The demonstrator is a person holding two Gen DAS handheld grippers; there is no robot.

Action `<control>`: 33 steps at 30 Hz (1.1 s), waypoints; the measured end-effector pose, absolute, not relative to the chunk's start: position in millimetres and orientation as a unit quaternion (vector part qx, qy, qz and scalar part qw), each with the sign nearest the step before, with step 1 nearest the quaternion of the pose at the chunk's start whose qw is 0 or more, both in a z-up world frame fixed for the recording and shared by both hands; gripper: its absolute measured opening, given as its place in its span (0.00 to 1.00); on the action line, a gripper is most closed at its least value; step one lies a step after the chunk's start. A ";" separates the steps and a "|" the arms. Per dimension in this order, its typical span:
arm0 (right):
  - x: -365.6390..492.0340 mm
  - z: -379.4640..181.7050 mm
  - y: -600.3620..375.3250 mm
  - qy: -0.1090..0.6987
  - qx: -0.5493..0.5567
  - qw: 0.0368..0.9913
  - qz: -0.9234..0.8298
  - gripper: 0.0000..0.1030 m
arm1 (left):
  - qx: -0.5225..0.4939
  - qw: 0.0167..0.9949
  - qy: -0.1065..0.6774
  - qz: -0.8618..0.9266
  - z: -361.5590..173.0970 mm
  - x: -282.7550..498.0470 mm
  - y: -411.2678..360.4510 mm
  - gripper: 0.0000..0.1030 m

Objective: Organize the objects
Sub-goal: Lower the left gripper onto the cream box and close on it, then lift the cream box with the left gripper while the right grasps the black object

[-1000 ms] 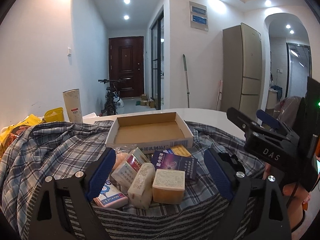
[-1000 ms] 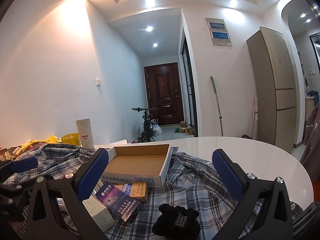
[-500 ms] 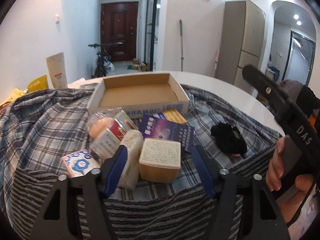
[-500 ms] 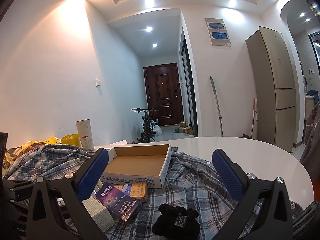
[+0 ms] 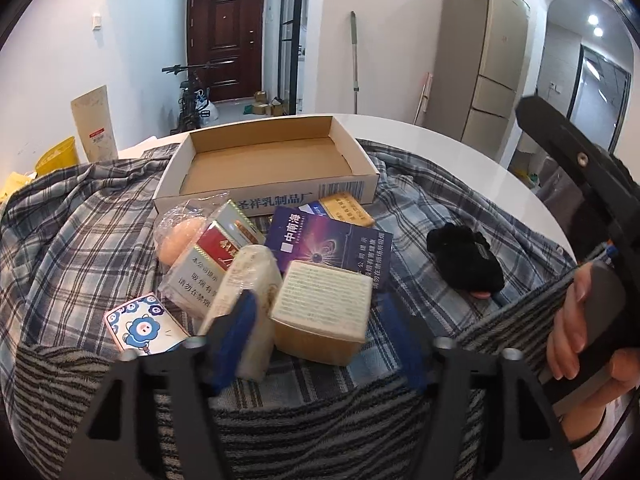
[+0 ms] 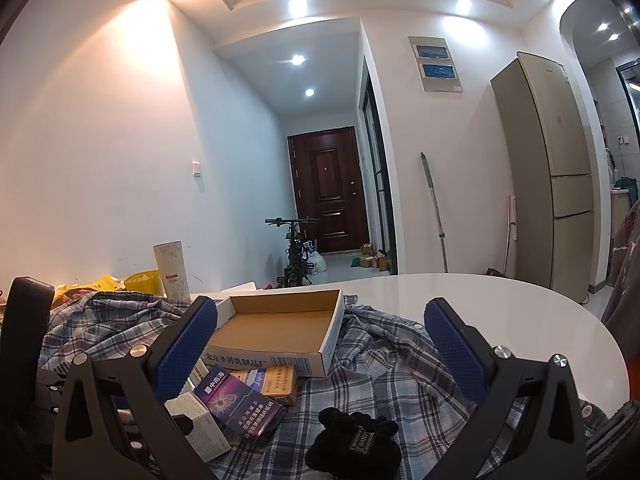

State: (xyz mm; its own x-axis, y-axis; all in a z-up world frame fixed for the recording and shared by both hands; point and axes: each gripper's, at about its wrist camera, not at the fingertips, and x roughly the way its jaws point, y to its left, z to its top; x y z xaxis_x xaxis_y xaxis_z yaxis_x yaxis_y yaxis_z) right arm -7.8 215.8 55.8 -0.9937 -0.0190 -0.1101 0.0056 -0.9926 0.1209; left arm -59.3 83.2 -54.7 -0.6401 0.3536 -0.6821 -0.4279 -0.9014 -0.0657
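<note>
An open, empty cardboard box [image 5: 268, 164] [image 6: 276, 330] sits on a plaid cloth [image 5: 72, 220]. In front of it lies a pile: a tan soap-like block [image 5: 324, 312], a cream wrapped bar [image 5: 248, 292], a red and white carton [image 5: 208, 256], a purple carton [image 5: 332, 240] [image 6: 236, 402], a yellow pack [image 5: 346, 208], a bagged peach-coloured ball [image 5: 178, 238] and a cartoon card pack [image 5: 142, 326]. My left gripper [image 5: 320, 336] is open, its fingers on either side of the tan block. My right gripper [image 6: 320, 344] is open and empty, held above a black scrunchie [image 6: 354, 438] [image 5: 464, 258].
A striped towel [image 5: 300, 420] lies at the near edge. The round white table [image 6: 500, 308] extends to the right. A paper tube [image 6: 172, 274] and a yellow tub [image 6: 142, 282] stand at the back left. The person's hand holds the right gripper's handle [image 5: 592, 320].
My left gripper has dropped and moved forward over the pile, and its fingers have narrowed around the tan block. My right gripper has stayed still.
</note>
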 end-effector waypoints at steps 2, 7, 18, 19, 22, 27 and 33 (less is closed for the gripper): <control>-7.7 55.7 215.9 -0.060 0.055 0.006 -0.997 1.00 | -0.365 0.220 0.056 0.903 -55.0 -59.4 85.3 0.71; -7.7 55.6 215.8 -0.060 0.056 0.006 -0.997 1.00 | -0.396 0.237 0.048 0.886 -64.1 -70.3 87.3 0.71; -8.4 53.7 215.9 -0.062 0.060 0.004 -0.996 1.00 | -0.318 0.217 0.046 0.922 -45.2 -46.8 78.5 0.54; -8.8 53.6 216.3 -0.062 0.061 0.003 -0.996 1.00 | -0.295 0.206 0.049 0.932 -39.9 -40.7 76.2 0.54; -10.4 53.2 216.8 -0.064 0.064 0.000 -0.996 1.00 | -0.220 0.168 0.054 0.959 -23.3 -23.3 67.2 0.54; -14.7 51.5 218.8 -0.067 0.081 -0.006 -0.994 0.99 | -0.126 0.107 0.030 0.986 -6.7 -7.2 42.2 0.54; -20.5 49.5 219.4 -0.070 0.101 -0.006 -0.992 0.89 | -0.154 0.096 -0.013 0.983 -14.8 -23.8 22.3 0.54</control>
